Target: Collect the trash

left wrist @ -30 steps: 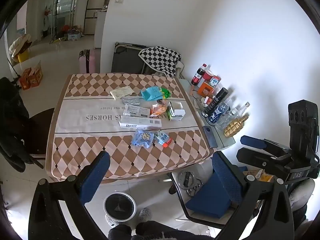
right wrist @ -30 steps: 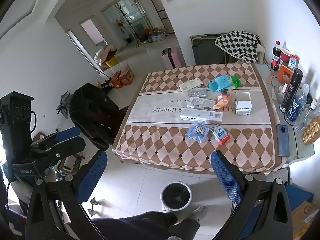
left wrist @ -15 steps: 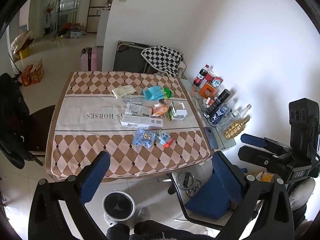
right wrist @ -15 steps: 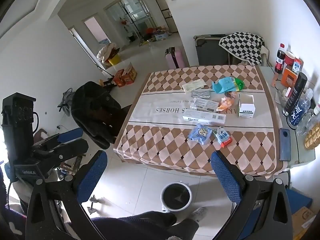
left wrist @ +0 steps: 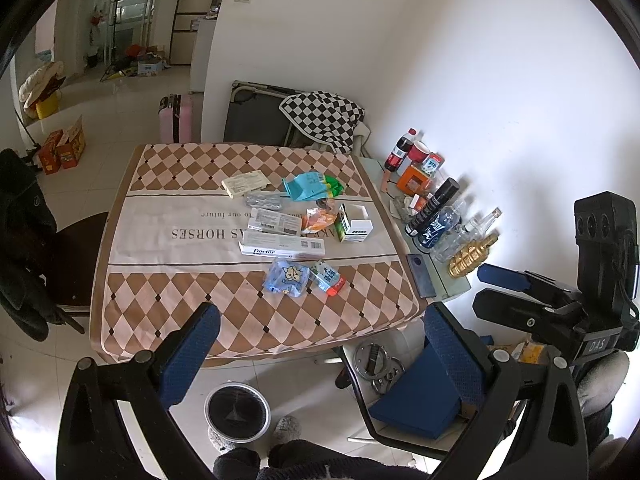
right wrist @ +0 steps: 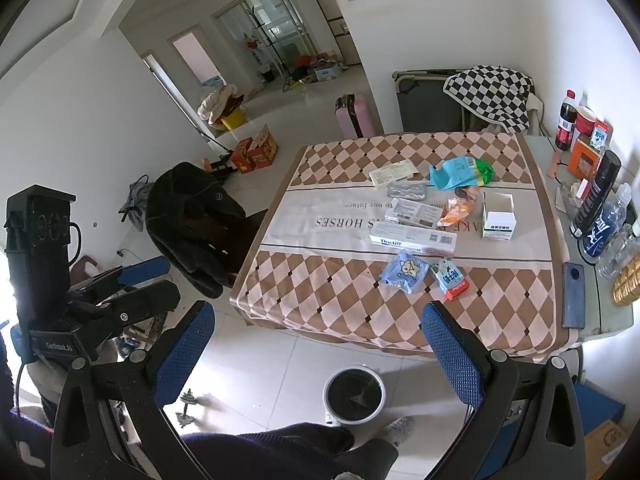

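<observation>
Trash: none collected yet; left tool (left wrist: 316,344) and right tool (right wrist: 320,344) both gape wide and empty, held high, well short of the tabletop (right wrist: 344,300). Wrappers and cartons lie mid-tabletop, blue pouch (right wrist: 404,270) nearest; bin (right wrist: 354,394) on the floor below. Step in hand: approach; next, lower one tool onto the blue pouch and close.

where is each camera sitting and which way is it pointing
Left wrist: rides the left gripper, held high off the near edge of the checkered table, looking down and forward; its open blue-padded fingers show, the right gripper at the right edge, dark trouser legs at the bottom.
Right wrist: rides the right gripper, same height, further right; its open fingers show, the left gripper at the left, trouser legs below.
Shared: the table, the Doctor box, the white carton, the floor bin.
</observation>
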{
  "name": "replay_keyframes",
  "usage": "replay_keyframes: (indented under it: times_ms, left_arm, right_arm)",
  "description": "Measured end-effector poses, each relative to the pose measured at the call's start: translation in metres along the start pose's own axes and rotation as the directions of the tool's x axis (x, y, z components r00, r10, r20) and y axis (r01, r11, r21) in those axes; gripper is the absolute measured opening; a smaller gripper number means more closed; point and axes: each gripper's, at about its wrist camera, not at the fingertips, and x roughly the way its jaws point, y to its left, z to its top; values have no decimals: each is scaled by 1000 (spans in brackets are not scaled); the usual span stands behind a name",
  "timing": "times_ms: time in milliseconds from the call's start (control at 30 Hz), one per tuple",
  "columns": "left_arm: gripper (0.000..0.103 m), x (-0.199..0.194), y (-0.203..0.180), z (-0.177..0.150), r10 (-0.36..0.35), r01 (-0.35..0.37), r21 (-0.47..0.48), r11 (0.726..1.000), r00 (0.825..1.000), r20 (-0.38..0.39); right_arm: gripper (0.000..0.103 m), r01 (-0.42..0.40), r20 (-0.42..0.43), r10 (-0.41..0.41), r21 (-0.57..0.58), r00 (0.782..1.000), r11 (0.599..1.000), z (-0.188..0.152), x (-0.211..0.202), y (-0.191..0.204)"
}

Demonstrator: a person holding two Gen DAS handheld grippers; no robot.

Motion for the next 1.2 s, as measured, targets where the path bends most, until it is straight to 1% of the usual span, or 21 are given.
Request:
replay_keyframes:
  times_ms: [300,700,867,1000,1200]
  left_arm:
    - [103,4,-1,1,-3,3,-2,1000,1000,-4]
    - [103,4,-1,4,-4,4,-5,1000,1000,-4]
    - [103,5,1,3,5,-5,-2,1000,1000,-1]
    - [103,10,-5,20,1,-1,-1,1000,1000,-6]
    - [103,8,-4,18,0,0,-2,1000,1000,-3]
  right_arm:
    - [103,-3,-7,3,-1,1000,1000,7,7,4]
    - [103,-5,-5,5,0,1000,1000,5,8,4]
    - [103,-2,-6,2,-1,1000,1000,4,7,2]
    - [103,-3,-6,3,1,1000,1000,4,6,2]
    - [103,-4,-6,4,1,1000,1000,4,7,2]
